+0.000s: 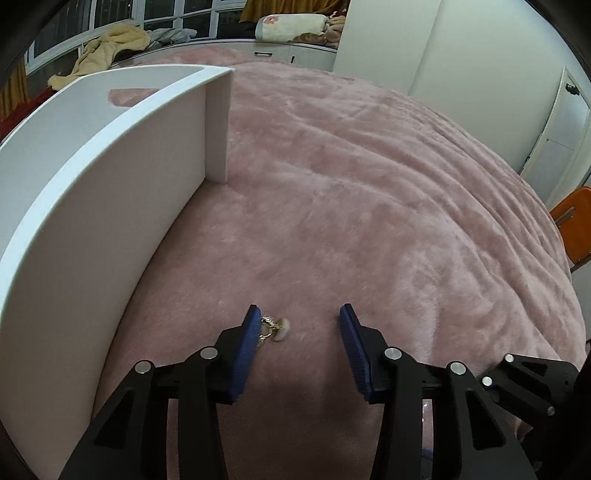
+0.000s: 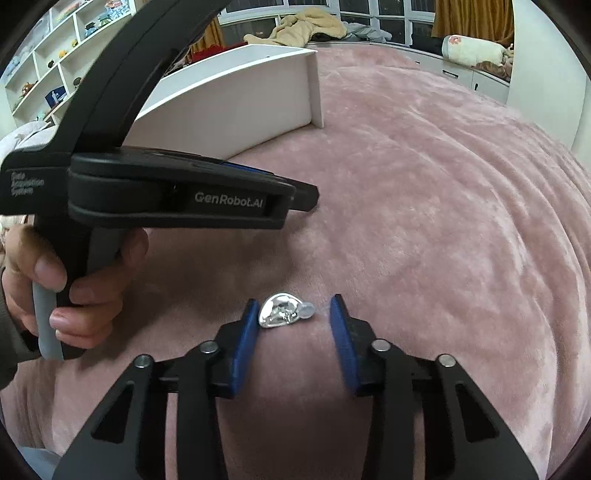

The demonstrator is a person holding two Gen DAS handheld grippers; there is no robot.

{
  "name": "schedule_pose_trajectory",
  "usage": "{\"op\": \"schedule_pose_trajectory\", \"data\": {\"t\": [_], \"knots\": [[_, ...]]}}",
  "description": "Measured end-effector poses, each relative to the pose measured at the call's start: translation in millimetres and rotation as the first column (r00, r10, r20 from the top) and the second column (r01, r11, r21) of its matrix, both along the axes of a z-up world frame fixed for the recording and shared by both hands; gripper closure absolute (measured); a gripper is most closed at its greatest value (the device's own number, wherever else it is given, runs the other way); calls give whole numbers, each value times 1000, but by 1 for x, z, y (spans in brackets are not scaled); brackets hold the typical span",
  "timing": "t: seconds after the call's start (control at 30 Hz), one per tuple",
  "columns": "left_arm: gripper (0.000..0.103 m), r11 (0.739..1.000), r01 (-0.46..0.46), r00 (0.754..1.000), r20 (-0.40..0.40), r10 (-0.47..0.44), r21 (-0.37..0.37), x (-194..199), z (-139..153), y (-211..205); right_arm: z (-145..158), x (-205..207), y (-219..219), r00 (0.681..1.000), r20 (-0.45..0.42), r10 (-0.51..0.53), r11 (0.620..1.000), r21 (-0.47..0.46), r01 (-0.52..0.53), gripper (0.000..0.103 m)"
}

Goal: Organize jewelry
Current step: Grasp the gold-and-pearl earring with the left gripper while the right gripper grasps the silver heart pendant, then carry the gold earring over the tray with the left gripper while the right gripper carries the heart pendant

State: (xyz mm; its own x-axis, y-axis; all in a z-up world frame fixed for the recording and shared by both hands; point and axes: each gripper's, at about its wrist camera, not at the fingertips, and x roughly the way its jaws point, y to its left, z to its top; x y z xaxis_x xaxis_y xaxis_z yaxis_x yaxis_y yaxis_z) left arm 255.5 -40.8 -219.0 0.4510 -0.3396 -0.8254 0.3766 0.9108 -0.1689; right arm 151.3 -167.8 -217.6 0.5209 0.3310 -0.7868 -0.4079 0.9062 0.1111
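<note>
Left gripper (image 1: 299, 314): jaws apart, gold earring (image 1: 275, 328) between them on pink blanket (image 1: 369, 221), touching left pad (no squeeze visible). Right gripper (image 2: 293, 308): jaws apart, silver earring (image 2: 280, 310) between, beside left pad. White tray (image 1: 110, 177) nearby.

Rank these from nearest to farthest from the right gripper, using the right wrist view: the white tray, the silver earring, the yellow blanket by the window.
1. Silver earring: between the right gripper's fingers, on the pink bedspread.
2. White tray: farther up the bed, upper left.
3. Yellow blanket: at the far window, top centre.
</note>
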Motion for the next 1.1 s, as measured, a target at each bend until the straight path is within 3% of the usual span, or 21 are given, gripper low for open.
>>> {"op": "schedule_pose_trajectory", "data": {"t": [0.2,0.37,0.43,0.8,0.93,0.97,1.03,1.1], "knots": [[78,1000,-18,1000,1,18,15,-4,0,6,2,-8,-2,1000,20,13,1000,4,-13,75],[85,1000,-20,1000,6,20,23,-10,5,10,15,-17,-18,1000,19,-9,997,73,8,76],[94,1000,-10,1000,6,9,17,-13,9,10,21,-20,-25,1000,20,-19,995,97,17,76],[97,999,13,998,53,-15,34,-27,31,6,35,-30,-43,998,34,-54,993,106,50,76],[94,999,22,998,56,-25,45,-31,35,8,36,-30,-47,997,30,-66,992,114,62,75],[89,998,21,998,53,-24,51,-31,33,8,37,-31,-48,997,31,-65,992,113,62,75],[61,996,19,998,59,-24,84,-29,26,6,37,-32,-47,997,34,-65,992,115,61,75],[59,995,29,998,51,-34,91,-27,19,2,38,-34,-48,997,34,-64,992,114,60,76]]}}
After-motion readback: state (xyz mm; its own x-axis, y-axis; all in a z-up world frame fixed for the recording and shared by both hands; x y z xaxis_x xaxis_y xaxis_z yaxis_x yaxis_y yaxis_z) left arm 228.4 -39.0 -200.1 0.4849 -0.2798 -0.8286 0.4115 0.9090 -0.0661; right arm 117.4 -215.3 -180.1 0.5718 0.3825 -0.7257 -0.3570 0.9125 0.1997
